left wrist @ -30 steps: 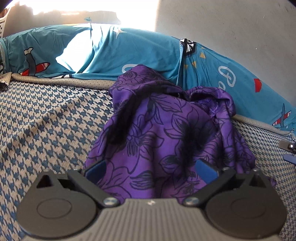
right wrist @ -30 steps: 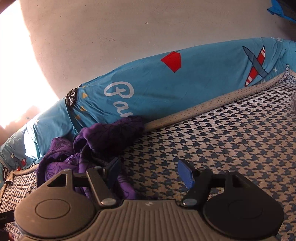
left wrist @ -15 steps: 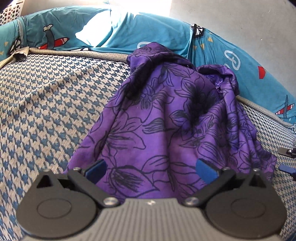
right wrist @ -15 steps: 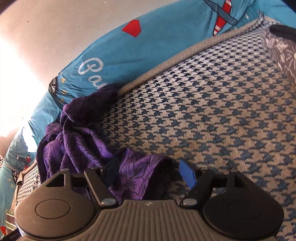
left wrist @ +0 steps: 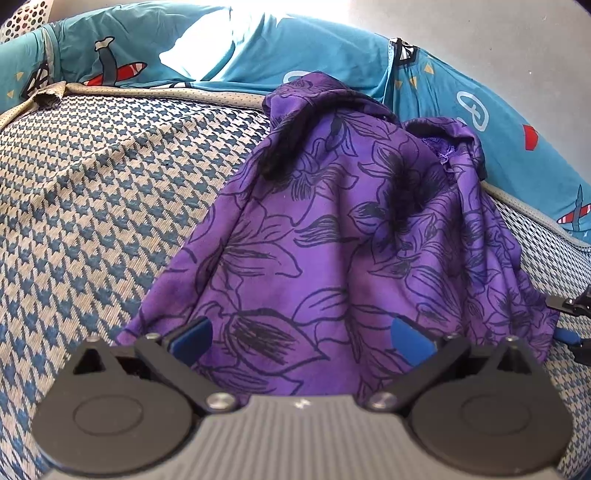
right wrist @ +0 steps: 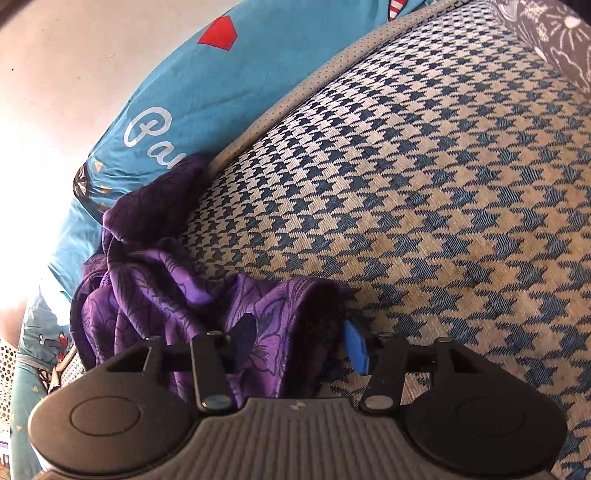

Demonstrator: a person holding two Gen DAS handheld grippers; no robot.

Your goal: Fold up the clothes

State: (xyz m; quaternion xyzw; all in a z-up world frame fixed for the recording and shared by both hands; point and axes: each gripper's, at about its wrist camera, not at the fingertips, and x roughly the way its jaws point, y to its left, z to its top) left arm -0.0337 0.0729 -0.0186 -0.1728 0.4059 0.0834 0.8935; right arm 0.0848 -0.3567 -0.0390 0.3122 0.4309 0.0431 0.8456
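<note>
A purple garment with black flower outlines (left wrist: 332, 221) lies crumpled on the blue-and-cream houndstooth bed cover (left wrist: 92, 203), its far end against a turquoise pillow (left wrist: 258, 55). My left gripper (left wrist: 301, 338) is open and sits low over the garment's near hem, blue pads wide apart. My right gripper (right wrist: 301, 341) is open, its jaws either side of a raised fold at the garment's right corner (right wrist: 280, 317). The right gripper's tip also shows at the right edge of the left wrist view (left wrist: 570, 314).
Turquoise pillows with aeroplane prints (right wrist: 207, 85) line the far edge against a pale wall (left wrist: 498, 33). A grey patterned fabric (right wrist: 554, 37) lies at the far right. A white perforated basket (left wrist: 22, 18) stands at the far left corner.
Both grippers have come lower and nearer the garment. The right gripper has moved onto the garment's right corner, with a fold now between its jaws.
</note>
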